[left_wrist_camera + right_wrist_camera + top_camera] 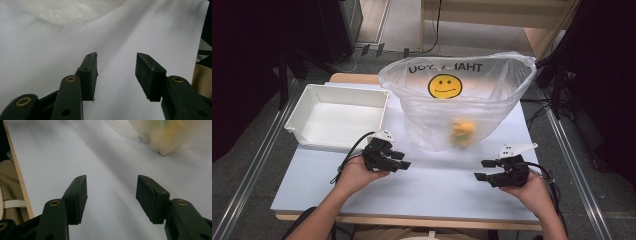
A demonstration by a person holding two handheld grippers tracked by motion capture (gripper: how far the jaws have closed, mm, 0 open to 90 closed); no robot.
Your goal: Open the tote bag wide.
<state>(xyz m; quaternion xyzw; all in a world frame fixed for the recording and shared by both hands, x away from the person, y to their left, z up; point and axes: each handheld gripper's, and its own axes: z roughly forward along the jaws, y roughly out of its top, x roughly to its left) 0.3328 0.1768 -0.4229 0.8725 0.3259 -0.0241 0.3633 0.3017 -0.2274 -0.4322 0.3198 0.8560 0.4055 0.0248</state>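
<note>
Two claws sit low near the surface's (427, 192) front edge, both spread apart and empty. Plastic bag (462, 100) stands toward the far edge, between them, a yellow thing (463, 132) inside at its base. Right claw (483, 170) is slightly nearer the yellow thing; left claw (403, 161) sits just off the bag's front-left side.

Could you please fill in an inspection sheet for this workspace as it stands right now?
Surface: white table, bare in front of the bag.
Job's things: clear plastic bag with a smiley print, standing open; yellow item inside, blurred.
Clutter: empty white tray to the bag's left.
Grippers: left gripper and right gripper both open, holding nothing, apart from the bag.
Cables: black cable trails from the left gripper.
Surroundings: grey floor, dark stands, wooden furniture behind.
</note>
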